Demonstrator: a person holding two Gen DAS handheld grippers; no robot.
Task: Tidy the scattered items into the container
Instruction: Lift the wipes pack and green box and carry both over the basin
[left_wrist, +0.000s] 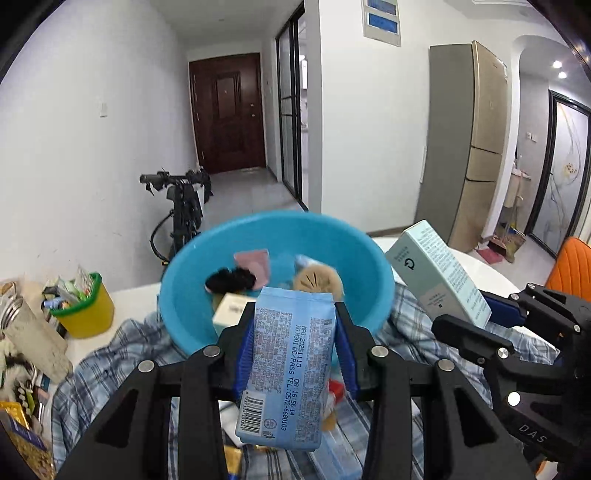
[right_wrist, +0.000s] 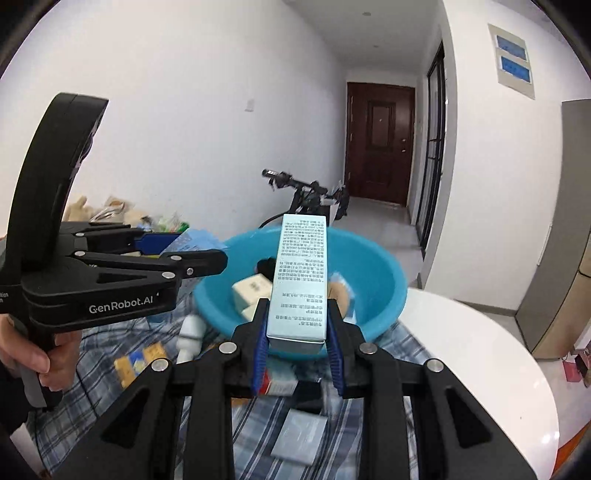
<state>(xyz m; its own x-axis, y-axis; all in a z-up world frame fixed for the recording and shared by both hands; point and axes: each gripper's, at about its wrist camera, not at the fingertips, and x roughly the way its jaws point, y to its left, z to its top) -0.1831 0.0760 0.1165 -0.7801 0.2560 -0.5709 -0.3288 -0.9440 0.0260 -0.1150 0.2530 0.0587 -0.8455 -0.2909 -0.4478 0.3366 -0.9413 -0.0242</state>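
Observation:
My left gripper (left_wrist: 295, 325) is shut on a light blue printed packet (left_wrist: 290, 365), held upright in front of the blue basin (left_wrist: 184, 295). My right gripper (right_wrist: 297, 325) is shut on a tall pale green box (right_wrist: 301, 273) that points toward the basin (right_wrist: 384, 273); the same box (left_wrist: 439, 273) shows at the right of the left wrist view. Inside the basin lie a black fuzzy thing (left_wrist: 231, 279), a pink packet (left_wrist: 255, 262), a round tan item (left_wrist: 317, 280) and a cream box (right_wrist: 251, 290). Both grippers hang above the plaid cloth, short of the basin.
A blue plaid cloth (right_wrist: 110, 350) covers the white table (right_wrist: 480, 350), with a white bottle (right_wrist: 192, 332), a yellow packet (right_wrist: 140, 363) and a grey sachet (right_wrist: 299, 435) lying on it. A yellow-green cup (left_wrist: 85, 310) of sachets stands at the left. A bicycle (left_wrist: 181, 210) is behind.

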